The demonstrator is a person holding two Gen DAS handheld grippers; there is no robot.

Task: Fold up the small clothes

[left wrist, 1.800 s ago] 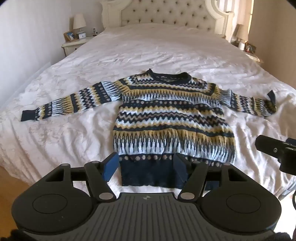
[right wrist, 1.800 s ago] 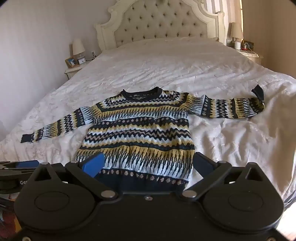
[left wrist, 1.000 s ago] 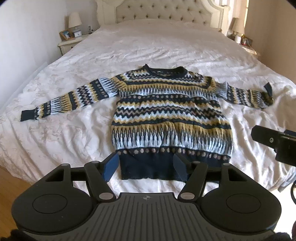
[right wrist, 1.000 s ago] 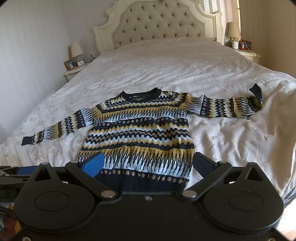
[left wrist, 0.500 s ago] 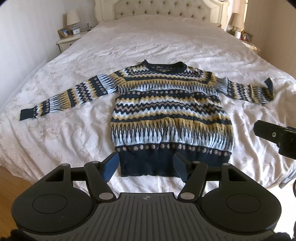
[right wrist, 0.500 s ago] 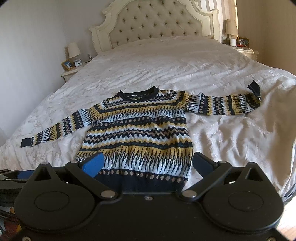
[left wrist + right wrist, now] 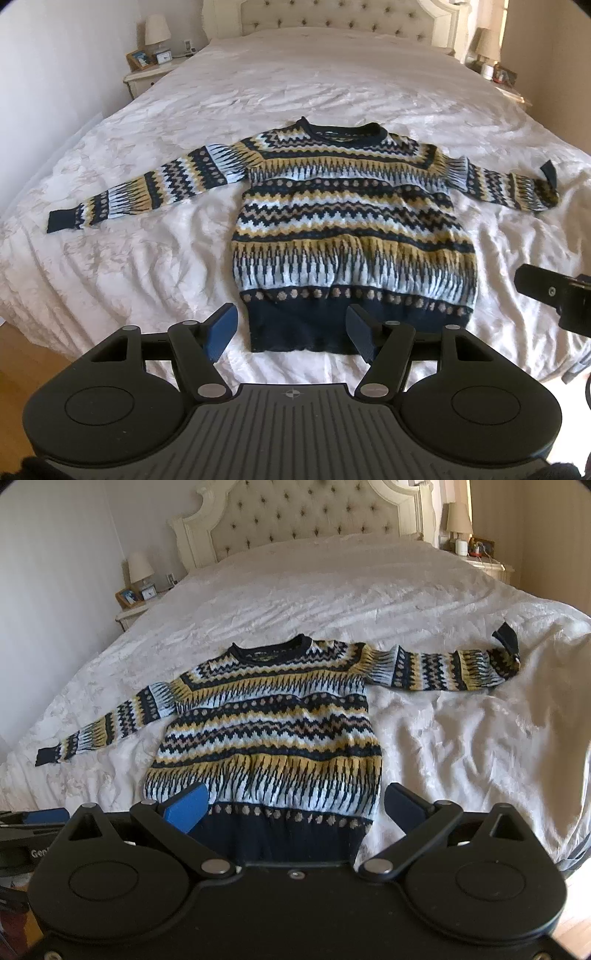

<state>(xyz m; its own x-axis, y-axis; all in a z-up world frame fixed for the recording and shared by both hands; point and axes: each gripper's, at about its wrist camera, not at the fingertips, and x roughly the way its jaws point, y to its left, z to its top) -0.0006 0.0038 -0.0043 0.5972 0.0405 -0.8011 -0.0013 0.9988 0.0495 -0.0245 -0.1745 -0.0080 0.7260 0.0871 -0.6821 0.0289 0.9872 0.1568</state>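
From the left wrist view, a patterned sweater (image 7: 351, 229) lies spread flat, front up, on the white bedspread (image 7: 258, 99) of a bed, with its navy neckline toward the tufted headboard (image 7: 332, 14) and its navy hem toward the camera. Both sleeves stretch out to the sides; the cuff of the sleeve at the picture's right is turned up. The left gripper (image 7: 291, 328) hangs above the near edge of the bed with its two blue pads apart and nothing between them; the left corner of the hem shows through the gap, lower down and not touched. At the right edge, part of the right gripper (image 7: 554, 295) pokes in, beside the hem's right corner. A nightstand (image 7: 147, 75) with a lamp stands left of the bed. From the right wrist view, the same sweater (image 7: 273, 731) lies a little left of centre. The right gripper (image 7: 295, 808) stands with its fingers wide apart, empty, and the navy hem band fills the gap between them, partly hidden behind the gripper's body; whether the pads reach the cloth cannot be told. The left gripper's (image 7: 44, 818) blue tip shows at the left edge.
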